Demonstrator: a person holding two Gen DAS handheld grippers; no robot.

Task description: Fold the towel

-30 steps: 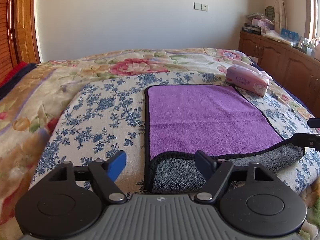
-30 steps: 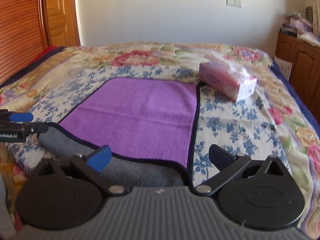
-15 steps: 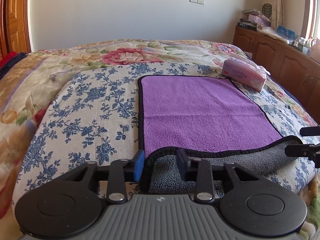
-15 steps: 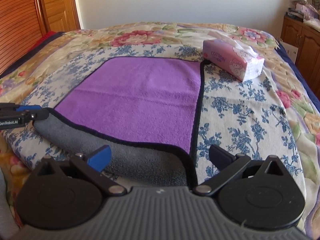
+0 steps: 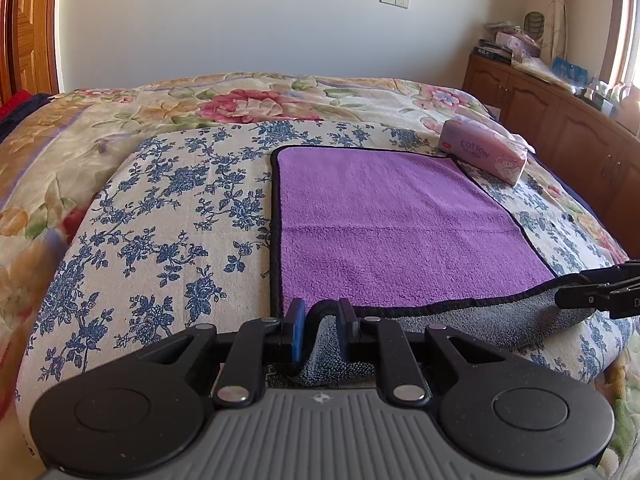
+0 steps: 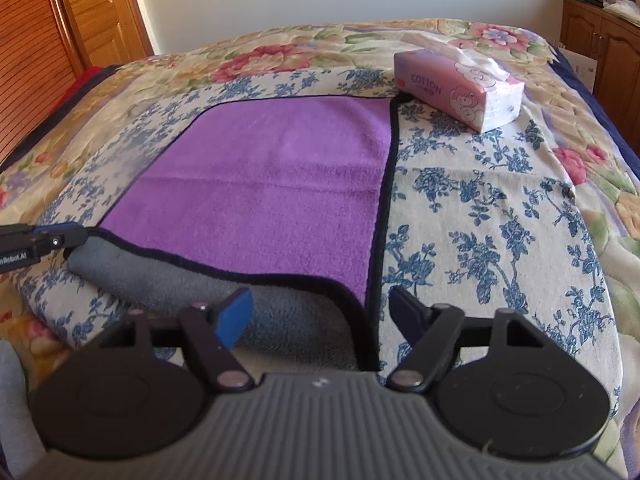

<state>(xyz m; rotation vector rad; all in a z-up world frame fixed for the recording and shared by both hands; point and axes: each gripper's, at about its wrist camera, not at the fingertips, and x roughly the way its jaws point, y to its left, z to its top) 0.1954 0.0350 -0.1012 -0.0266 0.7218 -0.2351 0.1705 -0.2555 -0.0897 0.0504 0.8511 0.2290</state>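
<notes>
A purple towel (image 5: 392, 232) with a grey underside and black edging lies flat on the bed; it also shows in the right wrist view (image 6: 264, 176). Its near edge hangs over the bed's edge, grey side out. My left gripper (image 5: 322, 320) is shut on the towel's near left corner, with the black hem bunched between the fingers. My right gripper (image 6: 320, 308) is open, with the towel's near right corner lying between its fingers. The right gripper also shows at the right edge of the left wrist view (image 5: 600, 292).
A pink tissue pack (image 6: 456, 88) lies on the floral bedspread (image 6: 500, 208) by the towel's far right corner. A wooden cabinet (image 5: 560, 120) stands to the right of the bed and a wooden door (image 6: 92, 12) to the left.
My left gripper moved forward and shut on the towel's near left corner. My right gripper came in lower over the near right corner and stayed open.
</notes>
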